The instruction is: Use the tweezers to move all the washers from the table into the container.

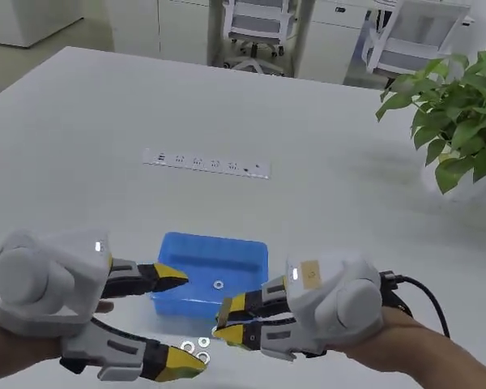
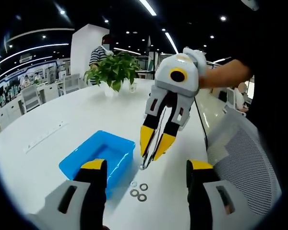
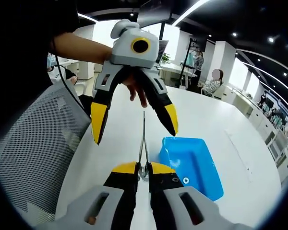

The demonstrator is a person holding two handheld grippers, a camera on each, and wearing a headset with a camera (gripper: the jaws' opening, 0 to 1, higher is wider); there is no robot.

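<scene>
In the head view, the left gripper [image 1: 181, 320] was seen at the left edge, gripped in a hand. Its two yellow-tipped jaws were spread wide, and nothing was held between them. One jaw was reaching over the near left corner of the blue container [image 1: 215, 271], while the other was lying lower, just beside a small cluster of washers [image 1: 196, 348] on the white table [image 1: 81, 146].

The washers were grouped close together on the table surface, just in front of the container's near wall and outside it. One more washer [image 1: 218, 285] was lying inside the container, on its floor. Farther back on the table, well apart from the container, a white power strip [image 1: 206, 164] was set flat.

To the right of the container, the right gripper [image 1: 224, 320] was held in the other hand and was pointed leftward towards the washers. Its jaws were drawn almost together and were clamped on the tweezers [image 3: 144, 139], as shown in the right gripper view, where the thin metal arms were pinched between the two yellow tips and extended straight ahead. In the left gripper view, the tweezers' tip was lowered to the table near the container's corner, close to the loose washers. Whether a washer was caught in the tip could not be told.

At the far right, a green potted plant [image 1: 462, 113] was standing on the table.
</scene>
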